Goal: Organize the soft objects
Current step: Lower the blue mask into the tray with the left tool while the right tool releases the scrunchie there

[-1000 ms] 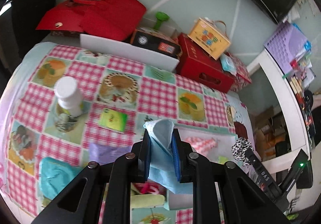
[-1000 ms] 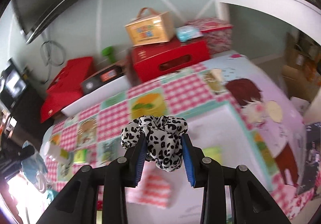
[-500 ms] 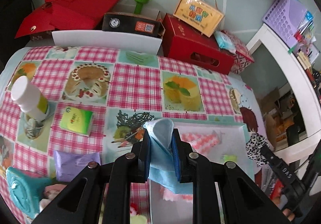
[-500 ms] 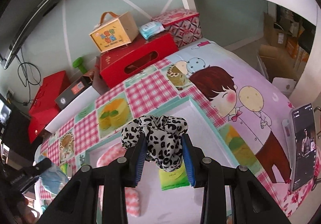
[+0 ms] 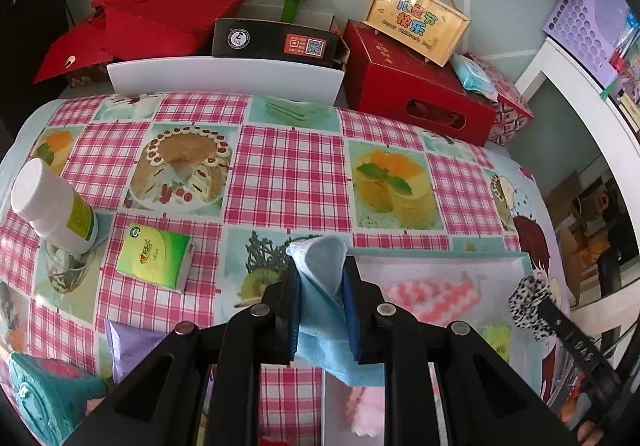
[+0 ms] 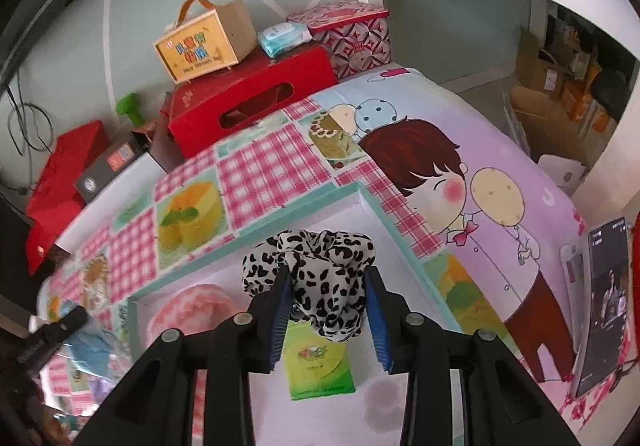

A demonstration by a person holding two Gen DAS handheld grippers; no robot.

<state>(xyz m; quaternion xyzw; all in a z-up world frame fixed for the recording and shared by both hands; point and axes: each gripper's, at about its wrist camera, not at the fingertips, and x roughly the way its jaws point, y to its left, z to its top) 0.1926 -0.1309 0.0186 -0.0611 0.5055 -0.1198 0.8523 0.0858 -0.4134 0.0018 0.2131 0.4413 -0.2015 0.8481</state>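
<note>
Left gripper (image 5: 321, 288) clenched on a folded light-blue cloth (image 5: 320, 310), fold peak poking up between the blue pads, loose end hanging below. Right gripper (image 6: 326, 296) around a leopard-print scrunchie (image 6: 316, 278); jaws just been opening a little, scrunchie between them and, as far as the right wrist view allows, touching both pads.

Shallow white tray with teal rim (image 6: 384, 214) on the checked counter (image 5: 288, 170), directly beneath the right gripper and at about 4 o'clock from the left. Inside already: a pink-and-white striped fluffy item (image 5: 432, 296) and a green tissue pack (image 6: 318, 358). Long side of tray running from 8 to 2 o'clock in the right wrist view.

Deciding relation: scrunchie hanging straight over bare tray floor, just above the tissue pack, so probably only a fuller release needed there. Blue cloth sitting over the tray's near-left corner, partly outside the rim; likely wants a shift toward 3 o'clock first. Right hand the better placed.

Second green tissue pack (image 5: 154, 260) at 9 o'clock outside the tray, beside a tipped white bottle (image 5: 52, 208).
</note>
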